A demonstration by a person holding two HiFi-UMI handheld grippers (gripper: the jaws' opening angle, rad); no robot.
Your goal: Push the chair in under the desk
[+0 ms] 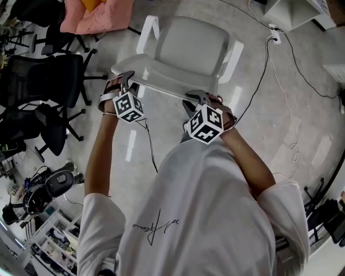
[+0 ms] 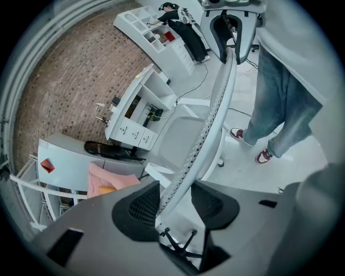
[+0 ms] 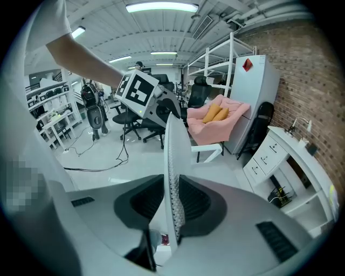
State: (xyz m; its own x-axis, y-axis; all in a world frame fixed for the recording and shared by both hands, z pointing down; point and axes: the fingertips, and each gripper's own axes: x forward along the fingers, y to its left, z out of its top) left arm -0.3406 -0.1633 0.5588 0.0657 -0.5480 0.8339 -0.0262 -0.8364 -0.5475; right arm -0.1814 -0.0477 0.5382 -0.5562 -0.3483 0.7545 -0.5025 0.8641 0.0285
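Chair [image 1: 188, 46]: white, stood on open floor, well apart from the white desk [image 1: 294, 13] at upper right.
Left gripper [image 1: 127, 76]: clamped on the top edge of the backrest [image 1: 161, 86].
Right gripper [image 1: 195, 98]: clamped on the same edge, toward its other end.
Progress: both grips were taken; nothing sat under the desk yet, so the whole push appeared to remain.

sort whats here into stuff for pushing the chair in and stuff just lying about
For the job: chair; left gripper and right gripper, jaws shut on its backrest; desk.
Lying about: black chairs, pink cushion, cable, power strip.
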